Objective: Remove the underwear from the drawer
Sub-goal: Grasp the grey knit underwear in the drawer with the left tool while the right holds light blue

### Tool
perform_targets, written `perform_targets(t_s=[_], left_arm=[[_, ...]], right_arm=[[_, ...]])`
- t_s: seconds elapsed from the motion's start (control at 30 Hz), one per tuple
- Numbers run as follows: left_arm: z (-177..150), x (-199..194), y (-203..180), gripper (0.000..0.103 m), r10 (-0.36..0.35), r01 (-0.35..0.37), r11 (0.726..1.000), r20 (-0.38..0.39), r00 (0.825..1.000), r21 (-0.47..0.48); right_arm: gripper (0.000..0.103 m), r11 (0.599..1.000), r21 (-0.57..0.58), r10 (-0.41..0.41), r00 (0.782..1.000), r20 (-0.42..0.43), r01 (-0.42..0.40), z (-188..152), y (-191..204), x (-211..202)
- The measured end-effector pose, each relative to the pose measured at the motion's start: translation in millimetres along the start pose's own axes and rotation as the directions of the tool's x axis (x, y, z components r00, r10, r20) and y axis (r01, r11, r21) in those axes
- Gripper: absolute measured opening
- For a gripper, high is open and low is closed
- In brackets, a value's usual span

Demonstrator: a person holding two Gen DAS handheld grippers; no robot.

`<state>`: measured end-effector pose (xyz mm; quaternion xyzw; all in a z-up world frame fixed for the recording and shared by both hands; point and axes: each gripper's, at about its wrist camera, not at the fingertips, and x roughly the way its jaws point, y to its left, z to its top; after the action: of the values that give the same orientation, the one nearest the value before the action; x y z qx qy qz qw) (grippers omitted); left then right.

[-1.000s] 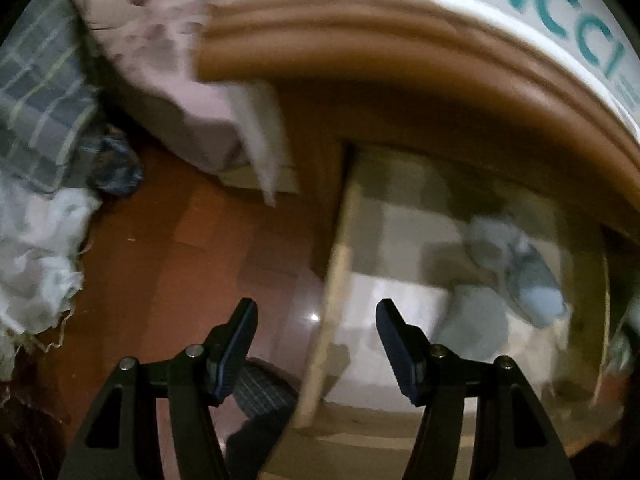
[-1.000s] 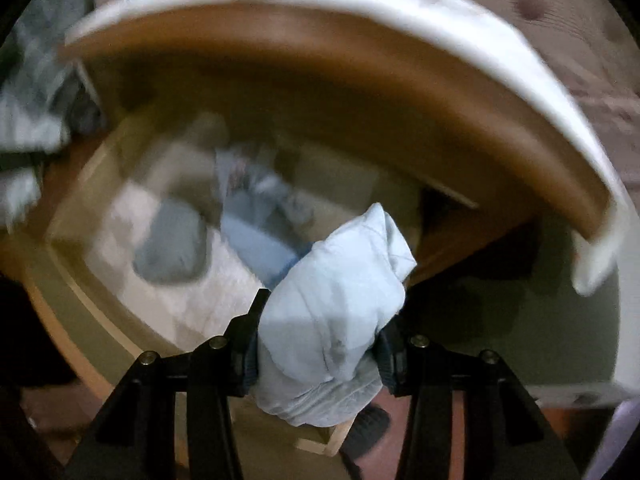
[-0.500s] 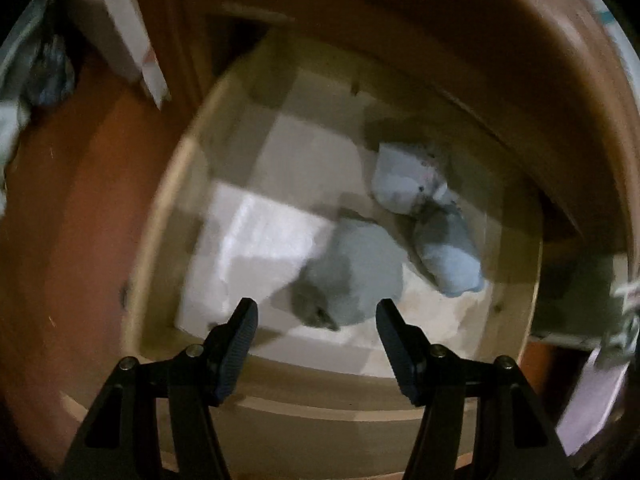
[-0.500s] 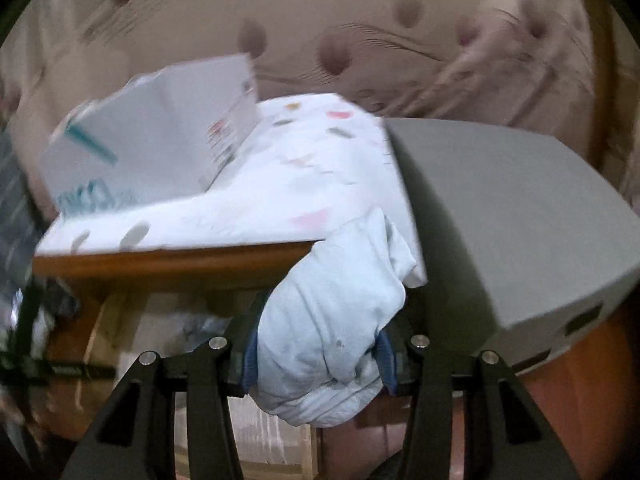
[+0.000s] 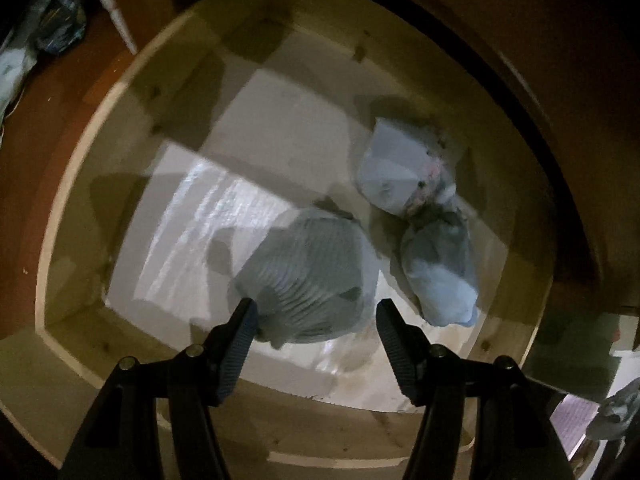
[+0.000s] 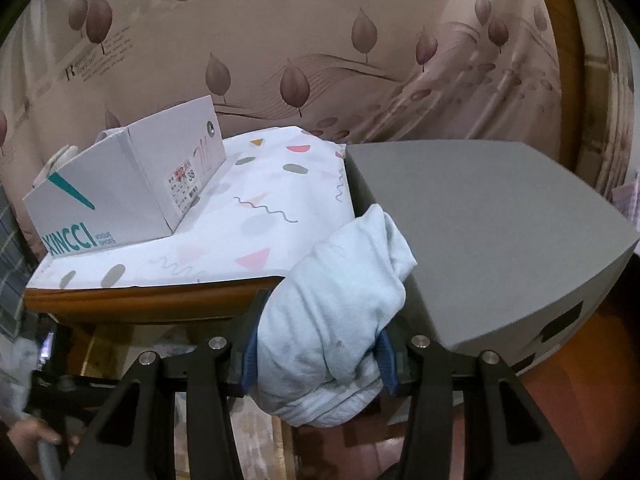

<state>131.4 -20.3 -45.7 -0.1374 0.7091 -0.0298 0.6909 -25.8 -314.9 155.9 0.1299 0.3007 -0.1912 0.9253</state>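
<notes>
In the left wrist view I look down into the open wooden drawer (image 5: 76, 208). A rolled grey ribbed underwear bundle (image 5: 308, 268) lies just beyond my left gripper (image 5: 314, 320), which is open with its jaws on either side of the bundle's near end. Two more rolled pale blue bundles lie to the right, one further back (image 5: 396, 168) and one nearer (image 5: 440, 272). In the right wrist view my right gripper (image 6: 316, 344) is shut on a rolled pale blue underwear bundle (image 6: 336, 308) and holds it up beside the nightstand top.
A white patterned cloth (image 6: 224, 236) covers the nightstand top, with a XINCCI shoe box (image 6: 124, 200) on it. A grey box (image 6: 480, 232) stands to the right. A leaf-patterned wall (image 6: 320, 40) is behind. Red-brown floor (image 5: 44, 92) lies left of the drawer.
My left gripper swung over the drawer and dropped close to the grey bundle. My right gripper lifted its pale blue bundle out of the drawer, up to the nightstand top.
</notes>
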Motion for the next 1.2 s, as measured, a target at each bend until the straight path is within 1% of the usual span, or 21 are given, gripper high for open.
perform_targets(t_s=[0.13,0.2,0.3,0.37,0.47,0.57,0.67,0.77,0.9,0.97,1.03,1.07,1.13,1.17,1.2], left_arm=[[7,8,-3,0.064,0.009,-0.009,0.999,-0.017,1.0,-0.042],[10,12,-4,0.064,0.039,-0.039,0.998,-0.011,0.999,-0.054],[14,18,-5,0.064,0.057,-0.058,0.995,-0.015,0.998,-0.077],[17,23,-5,0.065,0.052,-0.055,0.994,-0.029,0.998,-0.098],[20,28,-8,0.066,0.067,-0.071,0.992,-0.042,0.997,-0.107],[24,30,-9,0.069,0.08,-0.085,0.989,-0.048,0.996,-0.123],[28,35,-9,0.072,0.091,-0.101,0.985,-0.073,0.993,-0.142],[31,39,-8,0.073,0.107,-0.118,0.983,-0.083,0.991,-0.141],[34,39,-9,0.073,0.109,-0.12,0.986,-0.092,0.99,-0.115],[37,36,-7,0.067,0.113,-0.121,0.988,-0.09,0.99,-0.098],[33,32,-4,0.058,0.104,-0.112,0.99,-0.085,0.991,-0.09],[34,34,-5,0.056,0.103,-0.11,0.99,-0.085,0.991,-0.083],[29,33,-7,0.046,0.093,-0.099,0.993,-0.083,0.992,-0.069],[29,34,-9,0.043,0.087,-0.092,0.993,-0.082,0.993,-0.07],[28,31,-7,0.039,0.078,-0.083,0.994,-0.082,0.994,-0.072]], right_arm=[[0.044,1.0,-0.009,0.006,1.0,0.004,-0.006,0,-1,-2],[0.044,1.0,-0.01,0.012,1.0,0.002,-0.012,0,-1,-1],[0.044,1.0,-0.013,0.021,1.0,-0.002,-0.021,0,0,-1],[0.044,0.999,-0.026,0.022,1.0,-0.001,-0.022,-1,2,-1],[0.044,0.999,-0.048,0.018,1.0,0.002,-0.018,-1,6,-1],[0.044,0.998,-0.052,0.02,1.0,-0.001,-0.02,-2,8,0],[0.044,0.999,-0.049,0.019,1.0,-0.001,-0.019,-2,8,0],[0.044,0.999,-0.046,0.015,1.0,-0.006,-0.015,-2,8,1],[0.044,0.999,-0.042,0.014,1.0,-0.021,-0.015,-3,7,4],[0.044,0.999,-0.042,0.012,1.0,-0.023,-0.013,-3,7,5],[0.044,0.999,-0.042,0.015,1.0,-0.023,-0.015,-3,7,5],[0.044,0.999,-0.043,0.01,1.0,-0.02,-0.011,-3,7,5],[0.044,0.999,-0.045,0.007,1.0,-0.016,-0.008,-2,8,5],[0.044,0.999,-0.042,0.008,1.0,-0.017,-0.009,-2,8,5],[0.044,0.999,-0.038,0.008,1.0,-0.016,-0.009,-2,8,5]])
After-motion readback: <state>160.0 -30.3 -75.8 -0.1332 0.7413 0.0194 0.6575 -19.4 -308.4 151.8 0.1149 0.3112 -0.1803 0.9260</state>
